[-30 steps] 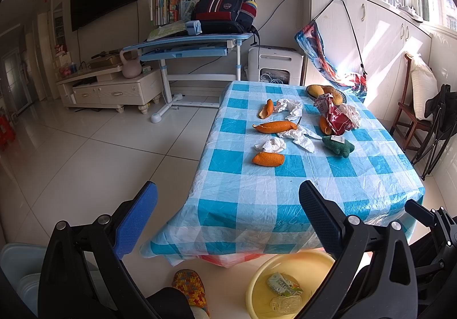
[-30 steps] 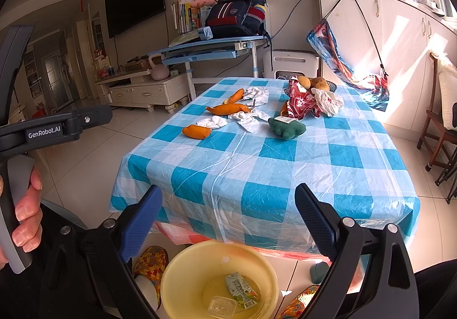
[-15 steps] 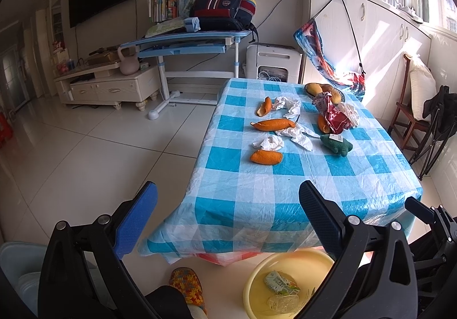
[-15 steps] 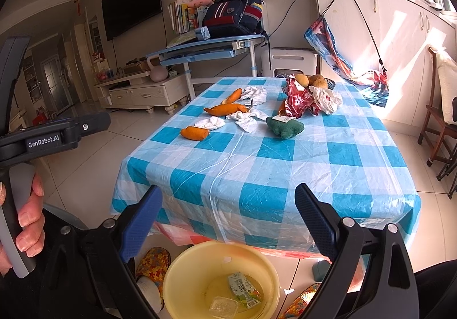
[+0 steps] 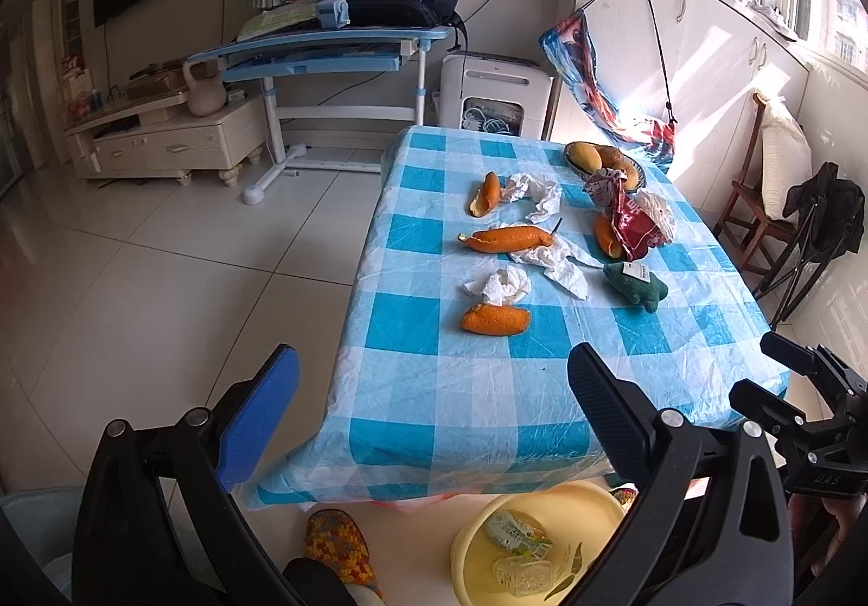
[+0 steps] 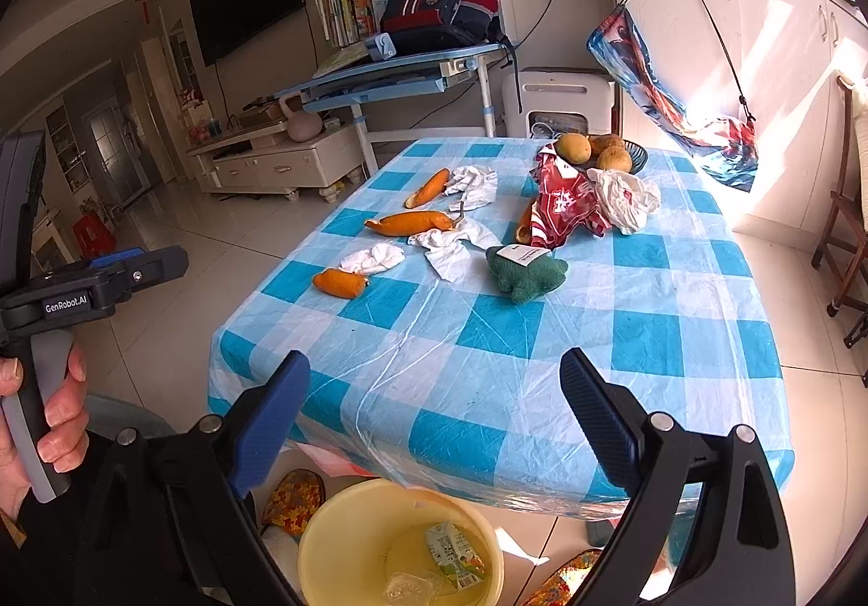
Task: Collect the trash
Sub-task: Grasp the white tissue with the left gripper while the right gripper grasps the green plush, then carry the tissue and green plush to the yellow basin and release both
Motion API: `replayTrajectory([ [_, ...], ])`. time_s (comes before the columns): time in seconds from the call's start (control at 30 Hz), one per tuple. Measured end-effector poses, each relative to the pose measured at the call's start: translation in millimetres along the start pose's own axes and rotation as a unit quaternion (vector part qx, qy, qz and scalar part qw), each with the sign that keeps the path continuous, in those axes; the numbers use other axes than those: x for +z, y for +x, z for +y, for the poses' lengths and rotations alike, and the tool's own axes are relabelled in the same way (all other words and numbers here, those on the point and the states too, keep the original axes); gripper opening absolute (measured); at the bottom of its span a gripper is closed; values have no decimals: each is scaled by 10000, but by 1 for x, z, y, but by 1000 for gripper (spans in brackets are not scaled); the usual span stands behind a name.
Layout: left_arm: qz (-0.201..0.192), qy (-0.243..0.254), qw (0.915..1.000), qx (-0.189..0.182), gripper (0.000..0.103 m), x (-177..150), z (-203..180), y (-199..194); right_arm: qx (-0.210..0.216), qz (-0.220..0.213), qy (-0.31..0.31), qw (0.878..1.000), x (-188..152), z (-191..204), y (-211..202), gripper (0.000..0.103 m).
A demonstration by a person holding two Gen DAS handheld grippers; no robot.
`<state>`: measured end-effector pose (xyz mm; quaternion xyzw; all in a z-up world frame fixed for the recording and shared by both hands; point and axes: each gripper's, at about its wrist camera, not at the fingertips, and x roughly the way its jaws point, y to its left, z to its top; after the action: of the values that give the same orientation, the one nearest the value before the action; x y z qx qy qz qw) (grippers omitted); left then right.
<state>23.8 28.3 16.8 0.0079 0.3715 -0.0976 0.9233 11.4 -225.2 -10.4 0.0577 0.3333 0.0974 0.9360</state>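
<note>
Both grippers hang short of the near edge of the desk, and neither holds anything. The left gripper (image 5: 434, 421) has its jaws wide apart and empty, pointed over the checked cloth; the right gripper (image 6: 434, 416) is spread just as wide, with nothing between its pads. Below them on the floor sits the yellow basin (image 6: 399, 543), which already has a small carton (image 6: 453, 554) and a clear plastic scrap in it (so I take it for the bin).

The rest of the trash lies farther up the desk (image 6: 542, 362). Nearest is an orange peel (image 5: 495, 320) touching a crumpled tissue (image 5: 499, 285). Beyond them is a long peel (image 5: 507, 238) beside more tissue (image 5: 553, 263), and a third peel (image 5: 484, 194) lies by another wad. Toward the far side are a red wrapper (image 6: 561, 207) and a white plastic bag (image 6: 624, 196), next to a bowl of fruit (image 6: 594, 150). A green plush toy (image 6: 523, 272) lies among it all.

My guess is they are between pickups. The next move calls for a reach forward to the nearest peel or tissue, closing low against the cloth without bunching the plastic cover.
</note>
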Motion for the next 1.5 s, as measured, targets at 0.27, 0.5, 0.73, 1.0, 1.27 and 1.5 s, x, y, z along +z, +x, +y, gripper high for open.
replayTrajectory([
  [0.27, 401, 394, 9983, -163, 96, 29, -11, 54, -45, 404, -120, 9991, 31, -28, 47, 88],
  [0.5, 730, 689, 9948, -181, 96, 47, -27, 104, -181, 676, -286, 9971, 52, -44, 88, 85],
  [0.73, 1065, 1193, 9870, -190, 78, 50, -60, 146, -116, 931, -174, 9954, 57, -60, 117, 74],
  [1.0, 1548, 1519, 9761, -146, 26, 41, -80, 177, 18, 1210, -299, 9922, 54, -63, 132, 45],
  [1.27, 965, 555, 9921, -584, 21, 67, -50, 147, 202, 1007, -189, 9945, 55, -65, 112, 37],
  [1.5, 480, 30, 9939, -989, 21, 77, -28, 106, 559, 827, -144, 9949, 55, -49, 83, 37],
])
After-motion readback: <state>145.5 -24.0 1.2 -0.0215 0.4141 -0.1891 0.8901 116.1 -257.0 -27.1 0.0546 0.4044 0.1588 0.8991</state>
